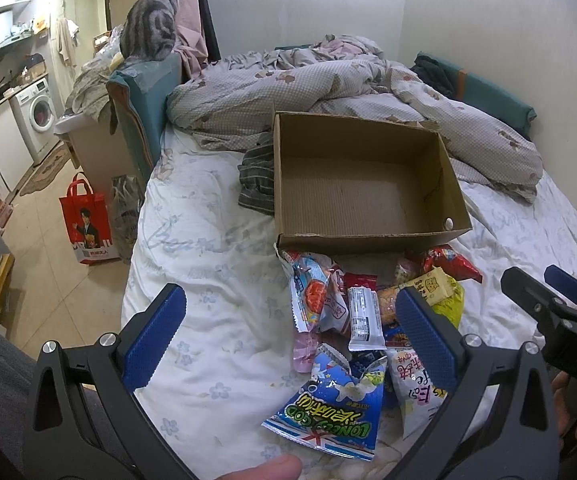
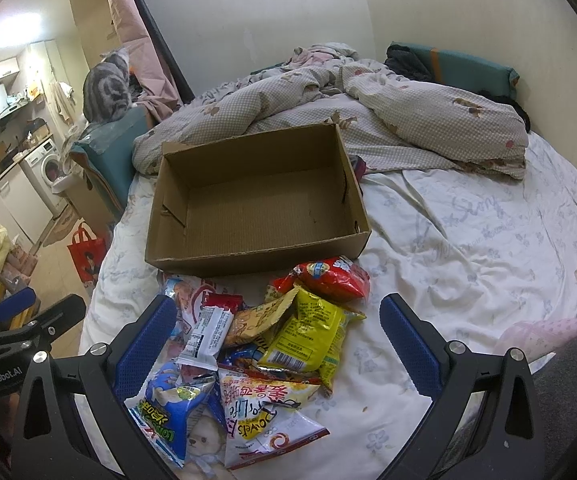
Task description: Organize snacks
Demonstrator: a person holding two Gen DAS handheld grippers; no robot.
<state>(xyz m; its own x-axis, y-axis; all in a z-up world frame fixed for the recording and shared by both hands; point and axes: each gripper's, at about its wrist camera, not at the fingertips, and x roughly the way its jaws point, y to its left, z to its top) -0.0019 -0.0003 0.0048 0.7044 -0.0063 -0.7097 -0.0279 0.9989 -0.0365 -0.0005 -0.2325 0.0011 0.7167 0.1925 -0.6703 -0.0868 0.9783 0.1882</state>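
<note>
Heap of crinkly foil snack packets (image 2: 264, 356) lower centre, on white floral bedsheet (image 2: 448, 240), just before empty brown cardboard box (image 2: 256, 200). Left gripper (image 1: 290, 338) wide, empty; right gripper (image 2: 278, 344) wide, empty. Packets likely light, slippery, crushable: pinch sealed edge, e.g. yellow packet (image 2: 308, 332).

Grey tabby cat (image 1: 150, 26); rumpled duvet (image 1: 328, 84); red bag (image 1: 86, 220).
</note>
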